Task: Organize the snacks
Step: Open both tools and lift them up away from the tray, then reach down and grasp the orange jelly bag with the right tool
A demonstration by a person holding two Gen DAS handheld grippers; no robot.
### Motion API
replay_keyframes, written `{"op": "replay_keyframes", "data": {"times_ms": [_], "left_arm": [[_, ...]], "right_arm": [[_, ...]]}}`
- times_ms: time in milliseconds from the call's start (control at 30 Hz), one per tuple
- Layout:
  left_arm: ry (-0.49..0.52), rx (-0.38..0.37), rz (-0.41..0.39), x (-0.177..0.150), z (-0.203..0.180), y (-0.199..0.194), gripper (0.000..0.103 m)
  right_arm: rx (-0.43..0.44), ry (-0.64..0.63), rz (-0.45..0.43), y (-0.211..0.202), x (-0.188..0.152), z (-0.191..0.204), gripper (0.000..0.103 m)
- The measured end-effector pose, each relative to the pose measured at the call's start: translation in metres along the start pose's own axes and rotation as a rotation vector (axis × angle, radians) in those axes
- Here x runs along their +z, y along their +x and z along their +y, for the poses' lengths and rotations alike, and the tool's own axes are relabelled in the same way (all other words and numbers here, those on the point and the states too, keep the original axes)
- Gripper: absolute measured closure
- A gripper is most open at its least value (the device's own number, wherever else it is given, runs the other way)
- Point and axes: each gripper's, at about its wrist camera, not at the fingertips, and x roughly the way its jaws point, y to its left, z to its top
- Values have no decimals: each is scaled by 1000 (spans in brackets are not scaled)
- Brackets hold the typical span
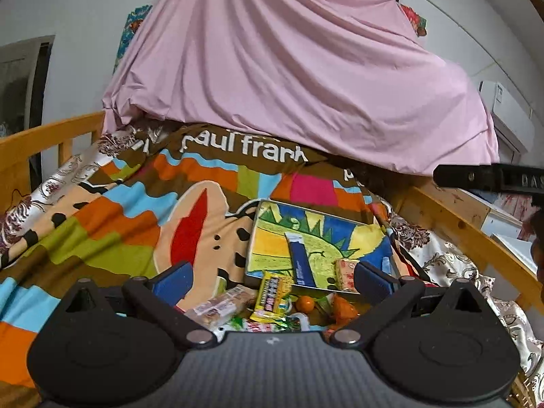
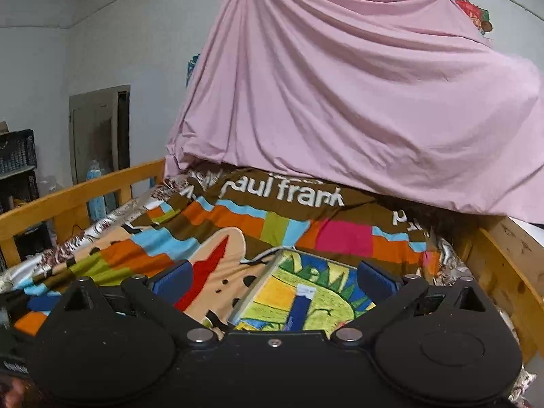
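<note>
**Both grippers wide, snacks waiting**

Left gripper (image 1: 272,277) spread wide, empty, snack pile (image 1: 268,301) right between its fingers, on the blanket (image 1: 112,224). Just beyond: drawing tray (image 1: 272,238) carrying a blue bar (image 1: 301,260). Right gripper (image 2: 273,277) gapes too, empty, over that tray (image 2: 272,292).

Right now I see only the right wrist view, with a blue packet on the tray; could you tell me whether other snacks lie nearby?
Observer: Yes, a heap of snacks lies against the tray's near edge, below your frame.
Operator: Is anything round among them?
Observer: A small orange sits just right of a yellow packet.
Operator: Is the left gripper holding anything?
Observer: No, the left gripper is over the heap, its jaws open and empty.
</note>
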Motion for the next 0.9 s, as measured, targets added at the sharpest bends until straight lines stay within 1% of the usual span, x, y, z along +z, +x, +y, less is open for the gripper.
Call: {"op": "replay_keyframes", "data": {"times_ms": [100, 200, 300, 367, 467, 567, 667, 800, 833, 900], "left_arm": [[25, 40, -2, -7, 12, -1, 0], [-11, 67, -1, -12, 26, 0, 0], [-40, 95, -18, -19, 35, 2, 0], [-57, 98, -6, -23, 36, 7, 0], [-48, 81, 20, -22, 32, 12, 0], [-19, 75, 44, -24, 25, 20, 0], [-29, 53, 99, -28, 20, 34, 0], [-13, 21, 168, -37, 15, 54, 0], [-9, 13, 183, -40, 13, 59, 0], [-9, -10, 229, -45, 9, 74, 0]], "right_arm": [[22, -39, 1, -7, 19, 7, 1], [38, -94, 18, -16, 32, 16, 1], [51, -131, 38, -23, 34, 23, 1], [70, -125, 58, -24, 25, 25, 1], [94, -107, 76, -22, 0, 24, 1], [94, -47, 88, -13, -32, 14, 1], [33, 32, 135, 4, -67, -4, 1], [-78, 144, 203, 30, -111, -31, 1], [-93, 172, 214, 35, -121, -38, 1], [-91, 235, 245, 44, -140, -52, 1]]}}
